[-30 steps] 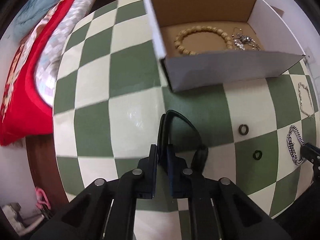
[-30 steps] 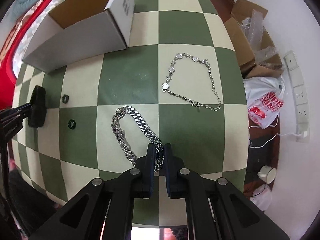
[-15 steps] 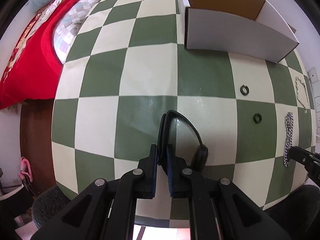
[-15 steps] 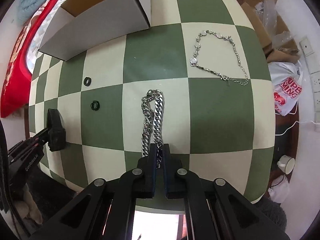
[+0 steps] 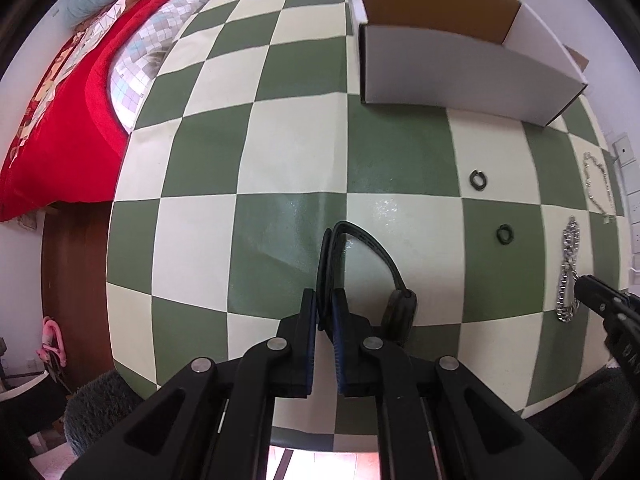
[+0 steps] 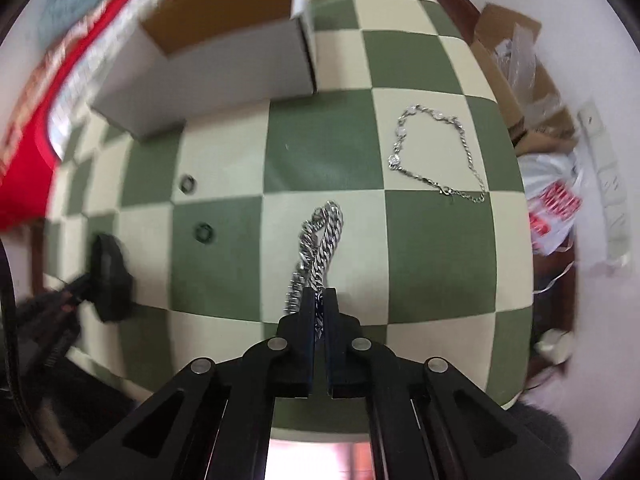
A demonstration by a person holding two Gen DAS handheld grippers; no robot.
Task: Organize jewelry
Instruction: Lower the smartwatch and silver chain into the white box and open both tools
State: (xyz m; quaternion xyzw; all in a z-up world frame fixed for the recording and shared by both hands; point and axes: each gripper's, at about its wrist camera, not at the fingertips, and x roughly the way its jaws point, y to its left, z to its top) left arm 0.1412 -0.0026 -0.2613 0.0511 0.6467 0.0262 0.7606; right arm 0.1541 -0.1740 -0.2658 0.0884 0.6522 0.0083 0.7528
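Gleaming doubled silver curb chain [image 6: 320, 240]

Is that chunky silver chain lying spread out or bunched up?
Bunched: the chunky silver chain hangs doubled into a narrow loop from the shut right gripper.

Both grippers low over the table, left gripper [image 5: 325, 306] and right gripper [image 6: 319, 304] fingers closed tight.
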